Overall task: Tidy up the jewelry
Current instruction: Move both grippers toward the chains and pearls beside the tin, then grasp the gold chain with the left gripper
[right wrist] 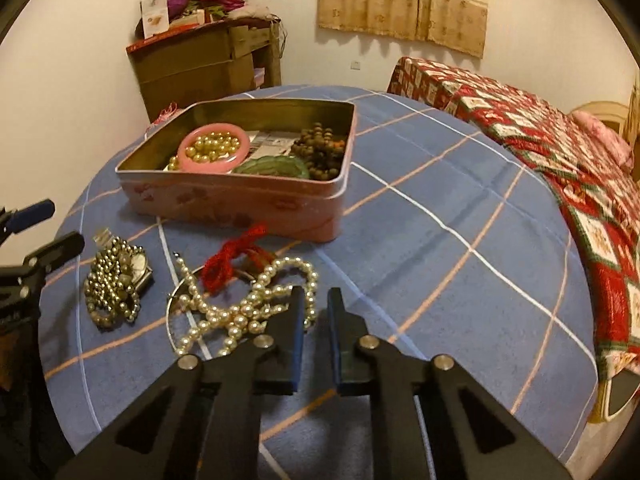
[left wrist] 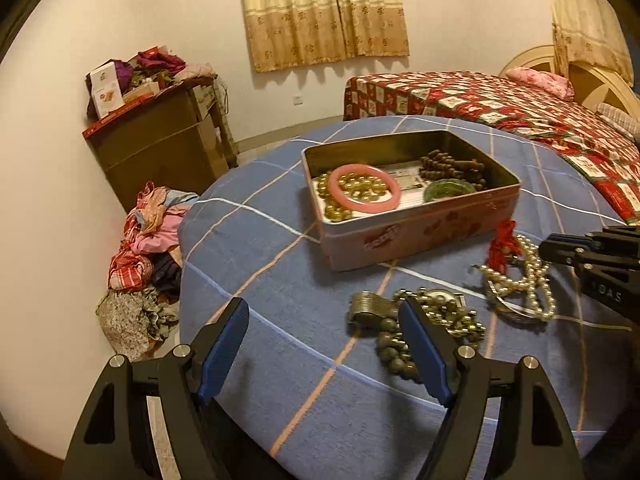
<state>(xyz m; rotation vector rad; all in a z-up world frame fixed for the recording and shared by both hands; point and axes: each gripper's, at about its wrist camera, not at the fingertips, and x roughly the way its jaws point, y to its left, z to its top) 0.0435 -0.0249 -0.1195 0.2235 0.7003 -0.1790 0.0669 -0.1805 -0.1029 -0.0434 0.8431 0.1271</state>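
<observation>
Pearl necklace (right wrist: pixel 248 304) lies in a loose heap on the blue cloth (right wrist: pixel 440 240), near the pink tin (right wrist: pixel 240 200), just left of the right gripper (right wrist: pixel 316 304), whose jaws stand narrowly parted, empty; left gripper (left wrist: pixel 324 320) released, farther off beside gold beads (right wrist: pixel 112 280)

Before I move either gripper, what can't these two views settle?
- Left wrist: the beaded pile is partly covered by the left gripper's finger.
- Right wrist: the pearl necklace's near end hides behind the right gripper.
- Both: the paper on the tin floor is unreadable, blurred and covered.
</observation>
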